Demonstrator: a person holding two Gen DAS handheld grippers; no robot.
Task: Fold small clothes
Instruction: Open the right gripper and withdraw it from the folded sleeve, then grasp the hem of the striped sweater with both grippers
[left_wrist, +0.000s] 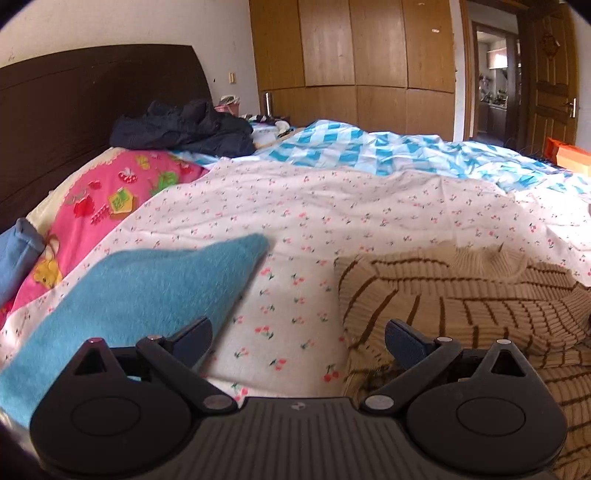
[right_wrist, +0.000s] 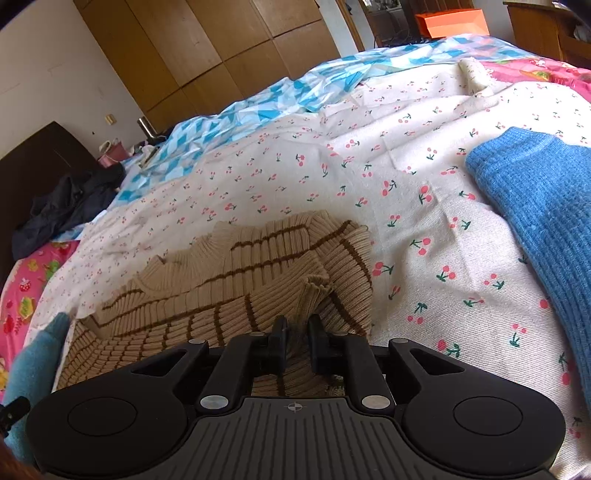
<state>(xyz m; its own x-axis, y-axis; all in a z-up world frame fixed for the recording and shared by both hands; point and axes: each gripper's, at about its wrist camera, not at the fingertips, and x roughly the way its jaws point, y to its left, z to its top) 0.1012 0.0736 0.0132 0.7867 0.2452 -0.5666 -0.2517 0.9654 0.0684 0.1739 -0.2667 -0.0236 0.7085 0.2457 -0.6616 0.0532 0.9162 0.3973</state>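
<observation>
A beige ribbed sweater with brown stripes (right_wrist: 229, 280) lies on the cherry-print sheet (right_wrist: 424, 206); one part is folded over the body. My right gripper (right_wrist: 295, 341) is shut on a bunch of its fabric at the near edge. In the left wrist view the sweater (left_wrist: 480, 306) lies to the right. My left gripper (left_wrist: 297, 338) is open and empty, low over the sheet (left_wrist: 295, 295), its right finger at the sweater's left edge. A blue fuzzy garment (left_wrist: 140, 291) lies to its left.
A blue knit sweater (right_wrist: 535, 206) lies at the right in the right wrist view. A dark jacket (left_wrist: 184, 127) sits near the headboard (left_wrist: 74, 110). A pink fruit-print pillow (left_wrist: 103, 206), a blue-checked quilt (left_wrist: 369, 147), a wardrobe (left_wrist: 351, 55) and an orange box (left_wrist: 569, 155) are beyond.
</observation>
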